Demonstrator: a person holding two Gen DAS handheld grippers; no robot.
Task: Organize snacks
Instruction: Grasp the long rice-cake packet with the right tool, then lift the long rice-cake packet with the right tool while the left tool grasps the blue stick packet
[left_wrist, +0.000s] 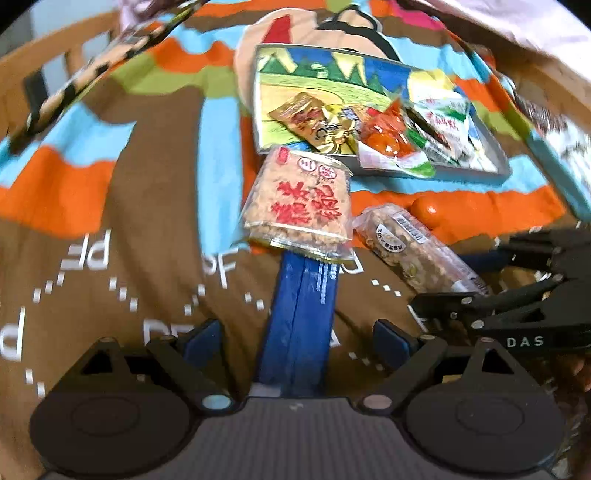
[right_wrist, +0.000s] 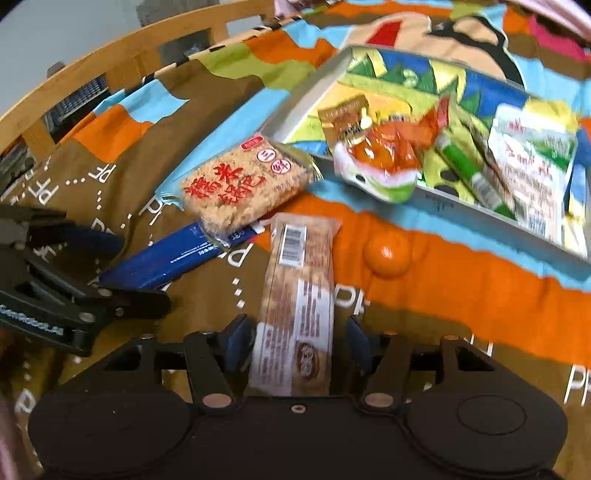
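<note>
My snacks lie loose on the patterned cloth (left_wrist: 155, 206), below the tray (left_wrist: 491, 170).

In my right view the nut bar (right_wrist: 295, 295) runs up the lower centre between my right fingers (right_wrist: 240, 343), which stand a little off its wrapper, gripping nothing. In my left view the blue bar (left_wrist: 299, 314) lies between my wide-open left fingers (left_wrist: 203, 341), its far end under the rice cake (left_wrist: 299, 203). An orange ball (right_wrist: 387, 254) sits right of the nut bar; the tray, upper right, holds more packets.
</note>
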